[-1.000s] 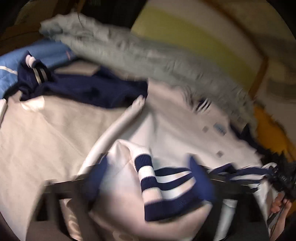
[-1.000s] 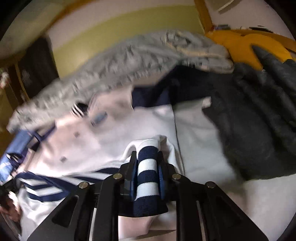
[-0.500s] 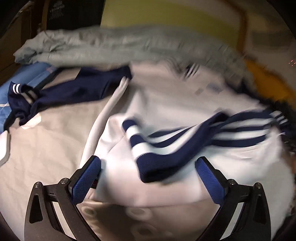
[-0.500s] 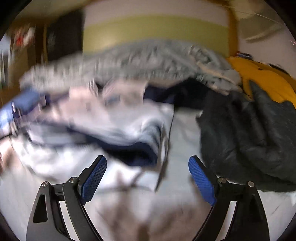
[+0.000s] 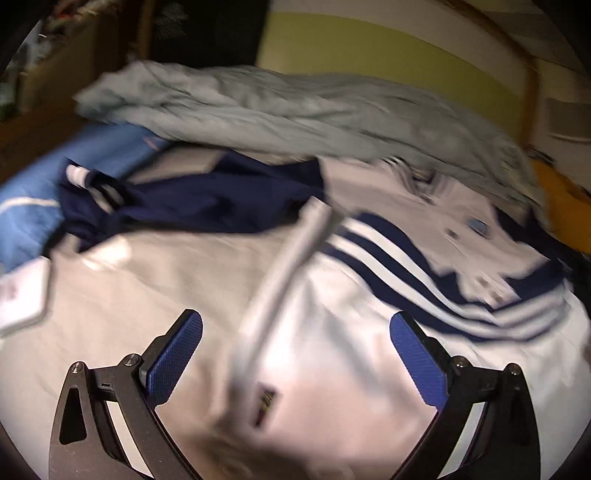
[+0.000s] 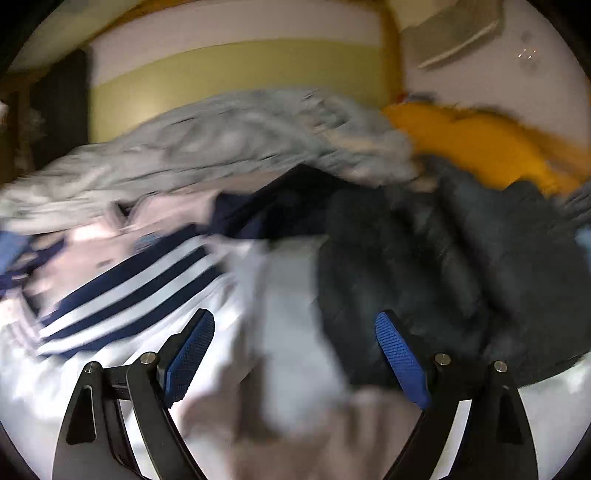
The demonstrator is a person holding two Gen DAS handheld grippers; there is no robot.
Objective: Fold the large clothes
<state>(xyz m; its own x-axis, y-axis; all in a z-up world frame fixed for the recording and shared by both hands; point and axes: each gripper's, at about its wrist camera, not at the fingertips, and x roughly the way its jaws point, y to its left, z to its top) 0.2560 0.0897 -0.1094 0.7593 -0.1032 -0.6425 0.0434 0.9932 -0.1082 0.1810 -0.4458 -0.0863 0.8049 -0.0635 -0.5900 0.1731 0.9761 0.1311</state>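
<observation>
Tongs agape above white navy-striped jacket, labels unreadable

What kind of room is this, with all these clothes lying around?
Probably a bedroom. Clothes are heaped on what looks like a bed sheet: a white jacket with navy stripes, a grey garment and a yellow one, with a painted wall close behind.

we see a pale sheet spread underneath. behind the heap stands a wall with a yellow-green band, and the same band shows from the right wrist. a wooden post rises beside it. at far left sits a brown cardboard box, next to a dark panel; both are blurred.
</observation>
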